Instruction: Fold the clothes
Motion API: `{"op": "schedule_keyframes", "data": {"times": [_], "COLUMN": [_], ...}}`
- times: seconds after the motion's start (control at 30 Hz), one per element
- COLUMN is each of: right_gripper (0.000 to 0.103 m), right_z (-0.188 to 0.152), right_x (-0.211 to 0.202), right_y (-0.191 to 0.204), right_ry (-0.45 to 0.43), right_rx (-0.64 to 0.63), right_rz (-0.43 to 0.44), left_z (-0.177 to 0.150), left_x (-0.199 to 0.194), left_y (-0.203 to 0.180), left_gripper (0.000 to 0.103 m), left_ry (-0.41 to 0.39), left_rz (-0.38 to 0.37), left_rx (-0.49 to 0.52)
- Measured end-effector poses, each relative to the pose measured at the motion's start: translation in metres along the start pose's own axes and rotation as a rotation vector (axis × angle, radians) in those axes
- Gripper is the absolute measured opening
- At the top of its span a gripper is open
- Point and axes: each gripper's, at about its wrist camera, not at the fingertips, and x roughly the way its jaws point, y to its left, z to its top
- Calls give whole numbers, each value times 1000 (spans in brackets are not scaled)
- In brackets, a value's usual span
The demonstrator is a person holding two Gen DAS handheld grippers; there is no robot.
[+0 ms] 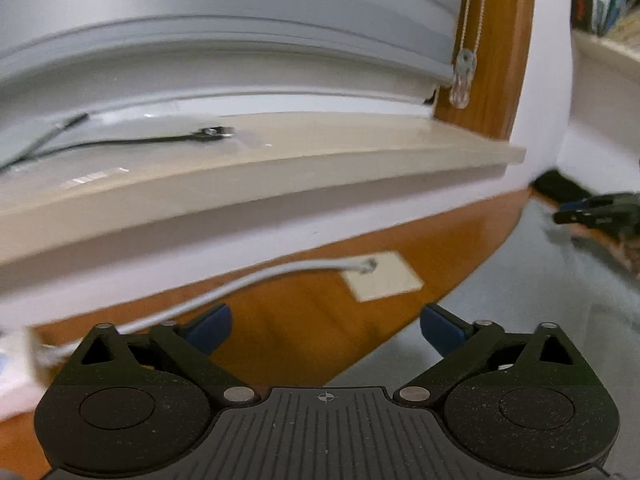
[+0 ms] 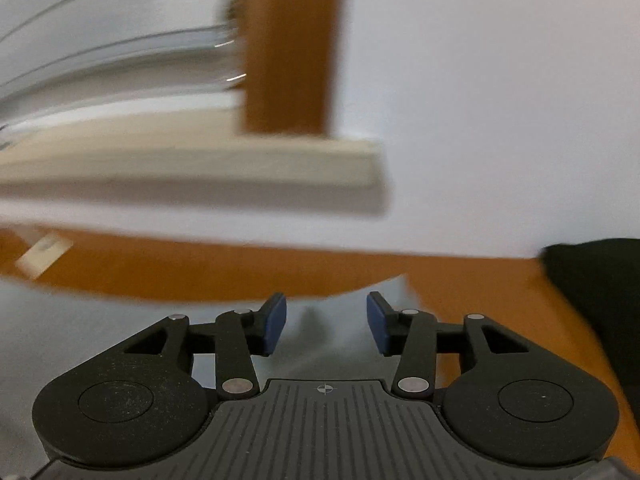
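A pale grey-blue garment [image 1: 512, 320] lies spread on the orange wooden surface [image 1: 304, 320], filling the lower right of the left wrist view. My left gripper [image 1: 326, 330] hangs open over the garment's edge, its blue pads wide apart with nothing between them. My right gripper [image 1: 564, 213] shows small and blurred at the far right, above the cloth. In the right wrist view the same garment [image 2: 120, 340] runs under my right gripper [image 2: 326, 322], with one corner poking up just beyond the pads. Those blue pads stand apart and do not press on the cloth.
A white wall with a beige windowsill [image 1: 280, 168] and grey blinds rises right behind the surface. A white cable [image 1: 224, 288] runs to a beige plate [image 1: 382, 278] on the wood. A black object [image 2: 596, 304] sits at the right; a white box [image 1: 16, 364] sits at the left.
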Motion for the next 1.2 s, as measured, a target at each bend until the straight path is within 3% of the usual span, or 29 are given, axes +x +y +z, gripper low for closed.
{"op": "schedule_keyframes", "data": {"times": [0.17, 0.27, 0.43, 0.53, 0.73, 0.93, 1.0, 1.2], "right_gripper": [52, 56, 56, 57, 58, 58, 57, 54], "right_z": [-24, -35, -34, -38, -38, -41, -48, -88], "right_x": [2, 5, 7, 8, 3, -49, -68, -109], "right_y": [12, 5, 7, 3, -2, -30, -43, -73], "right_ry": [49, 29, 20, 18, -1, -100, -77, 14], "right_rx": [-46, -1, -11, -13, 13, 87, 96, 114], "right_rz": [51, 76, 66, 64, 64, 38, 28, 35], "left_z": [-13, -25, -30, -29, -21, -3, -2, -15], "left_x": [-12, -9, -14, -20, -54, -35, -22, 10], "left_y": [10, 14, 22, 14, 20, -33, -55, -95], "left_gripper": [94, 77, 79, 79, 84, 100, 101, 101], "left_ry": [91, 130, 128, 138, 48, 0, -3, -11], "left_rz": [58, 105, 202, 244, 205, 86, 35, -24], "left_rx": [70, 85, 60, 104, 19, 29, 36, 52]}}
